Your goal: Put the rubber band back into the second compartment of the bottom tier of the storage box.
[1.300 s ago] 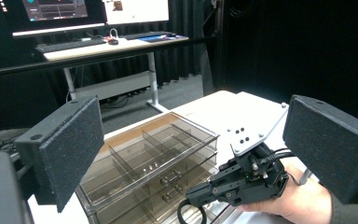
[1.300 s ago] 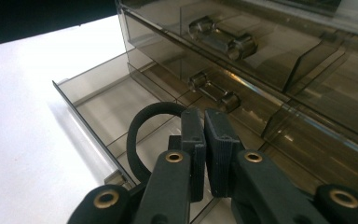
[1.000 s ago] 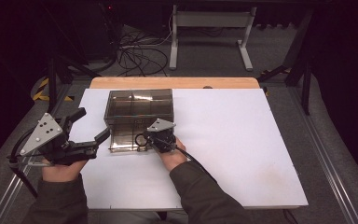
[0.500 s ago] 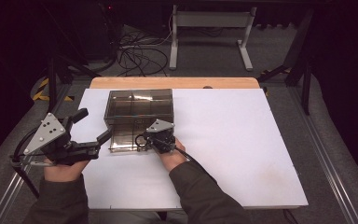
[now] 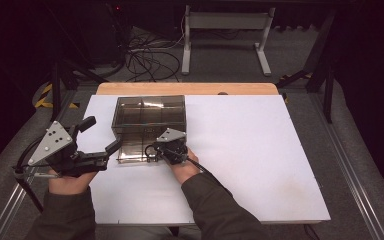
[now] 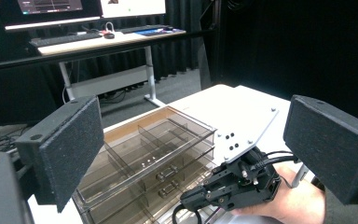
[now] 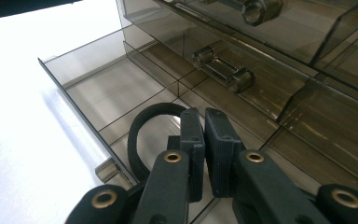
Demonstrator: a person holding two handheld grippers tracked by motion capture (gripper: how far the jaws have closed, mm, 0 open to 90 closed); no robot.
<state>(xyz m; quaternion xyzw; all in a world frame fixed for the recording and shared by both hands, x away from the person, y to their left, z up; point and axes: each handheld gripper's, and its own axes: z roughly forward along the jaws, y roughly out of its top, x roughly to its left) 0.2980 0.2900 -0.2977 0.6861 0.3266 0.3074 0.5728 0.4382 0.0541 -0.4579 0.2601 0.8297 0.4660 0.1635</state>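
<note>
Now right gripper (image 5: 155, 150) low over the open drawer (image 5: 132, 151).

No legible text or labels anywhere.

Probably a lab: monitors (image 6: 91, 7), black curtains (image 6: 279, 42).

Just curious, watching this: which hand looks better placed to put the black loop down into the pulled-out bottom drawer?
Probably the right: its gripper is shut on the black loop over the open drawer. The left gripper stands open beside the cabinet.
</note>
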